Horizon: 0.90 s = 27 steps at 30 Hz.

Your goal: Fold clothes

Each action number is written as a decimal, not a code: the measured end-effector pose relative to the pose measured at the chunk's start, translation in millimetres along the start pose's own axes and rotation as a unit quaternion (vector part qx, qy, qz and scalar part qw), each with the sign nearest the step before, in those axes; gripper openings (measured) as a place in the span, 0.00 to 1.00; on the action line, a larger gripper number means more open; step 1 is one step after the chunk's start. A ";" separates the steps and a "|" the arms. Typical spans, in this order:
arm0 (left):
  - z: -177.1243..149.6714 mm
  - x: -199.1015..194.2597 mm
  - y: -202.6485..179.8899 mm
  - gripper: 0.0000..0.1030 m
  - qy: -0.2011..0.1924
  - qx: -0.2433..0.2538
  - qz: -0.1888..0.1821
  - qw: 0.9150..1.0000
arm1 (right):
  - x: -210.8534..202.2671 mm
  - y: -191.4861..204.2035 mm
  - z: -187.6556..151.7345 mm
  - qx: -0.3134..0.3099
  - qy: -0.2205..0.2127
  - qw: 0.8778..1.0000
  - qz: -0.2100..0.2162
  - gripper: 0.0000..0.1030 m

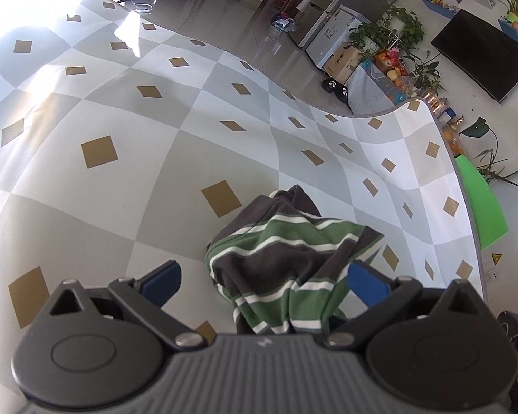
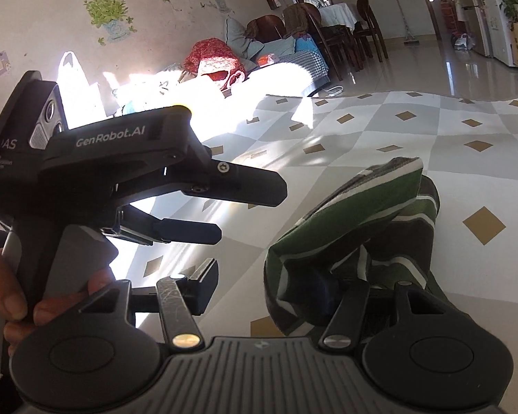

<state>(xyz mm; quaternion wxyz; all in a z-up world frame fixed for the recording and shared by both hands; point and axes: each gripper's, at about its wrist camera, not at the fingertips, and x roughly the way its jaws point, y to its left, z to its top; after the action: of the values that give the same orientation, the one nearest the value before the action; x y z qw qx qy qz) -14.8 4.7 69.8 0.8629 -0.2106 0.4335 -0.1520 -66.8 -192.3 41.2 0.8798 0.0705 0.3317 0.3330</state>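
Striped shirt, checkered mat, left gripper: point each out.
Striped shirt (image 1: 286, 258): left wrist view, on a dark band mid-bundle.
Checkered mat (image 1: 127, 110): left wrist view, on a bare grey square.
Left gripper (image 2: 248, 210): right wrist view, between its fingertips.

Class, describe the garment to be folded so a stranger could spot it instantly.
Find the checkered mat with gold diamonds covering the floor. Near its edge lies a crumpled striped garment, the only clothing on it: dark brown with green and white bands.

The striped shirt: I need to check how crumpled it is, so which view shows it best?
The left wrist view: the striped shirt lies bunched, mostly unobstructed, between open blue pads. The right wrist view shows it close, draped over one finger, partly hidden.
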 end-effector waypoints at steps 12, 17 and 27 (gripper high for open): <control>-8.9 12.3 -12.7 1.00 0.046 0.047 -0.022 0.998 | 10.9 12.4 -9.0 -0.077 0.015 0.997 -0.014 0.61; -10.6 15.4 -13.6 1.00 0.056 0.056 -0.009 0.997 | 12.2 15.5 -10.7 -0.116 0.027 0.993 -0.007 0.62; -17.6 28.2 -11.7 1.00 0.082 0.066 0.036 0.994 | 23.4 32.7 -22.1 -0.223 0.056 0.973 -0.010 0.62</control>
<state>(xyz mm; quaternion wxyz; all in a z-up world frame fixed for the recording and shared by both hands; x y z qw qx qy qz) -13.7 -22.1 47.0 0.8416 -0.1242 0.4986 -0.1664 -85.4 -154.5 22.9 0.8567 -0.1495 0.2984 0.3933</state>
